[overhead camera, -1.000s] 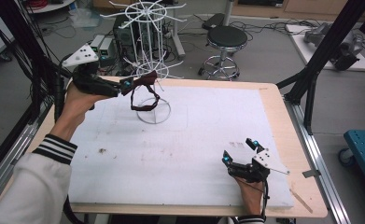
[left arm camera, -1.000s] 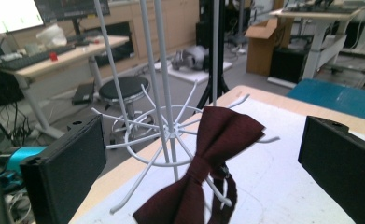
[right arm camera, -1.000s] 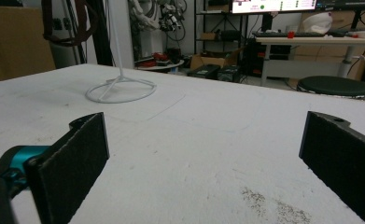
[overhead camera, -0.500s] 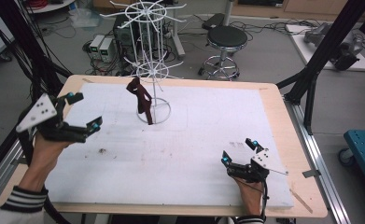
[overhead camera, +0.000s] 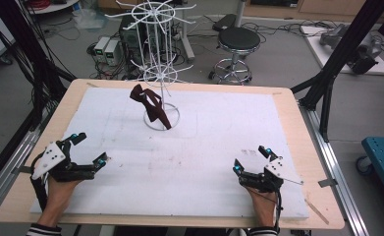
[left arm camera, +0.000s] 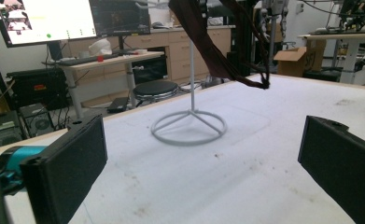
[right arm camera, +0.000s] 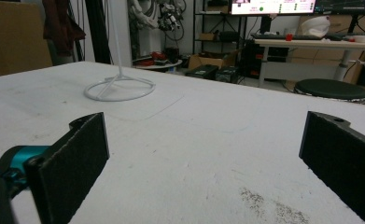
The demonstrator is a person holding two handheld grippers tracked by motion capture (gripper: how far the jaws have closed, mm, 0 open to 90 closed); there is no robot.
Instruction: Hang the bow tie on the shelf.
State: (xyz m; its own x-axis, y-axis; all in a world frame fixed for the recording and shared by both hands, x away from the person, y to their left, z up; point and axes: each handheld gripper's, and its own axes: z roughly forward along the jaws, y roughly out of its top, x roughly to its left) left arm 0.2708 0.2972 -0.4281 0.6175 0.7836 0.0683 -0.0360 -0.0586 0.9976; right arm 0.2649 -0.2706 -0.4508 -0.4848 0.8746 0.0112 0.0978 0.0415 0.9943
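Both grippers rest at the near edge of the white table (overhead camera: pixel 204 147): the left gripper (overhead camera: pixel 89 150) at about seven o'clock, the right gripper (overhead camera: pixel 251 160) at about five, each with jaws spread wide and nothing between them. Farther off, toward twelve o'clock, a dark red strap (overhead camera: pixel 150 105) hangs from the white wire rack (overhead camera: pixel 160 73), its lower end draped near the rack's ring base (left arm camera: pixel 189 126). Judging by this, the hanging step looks finished and the hands sit parked; any next move would only call for a check that the strap holds. Which hook carries the strap is hard to make out, and in the left gripper view the strap's top is cut off by the frame.
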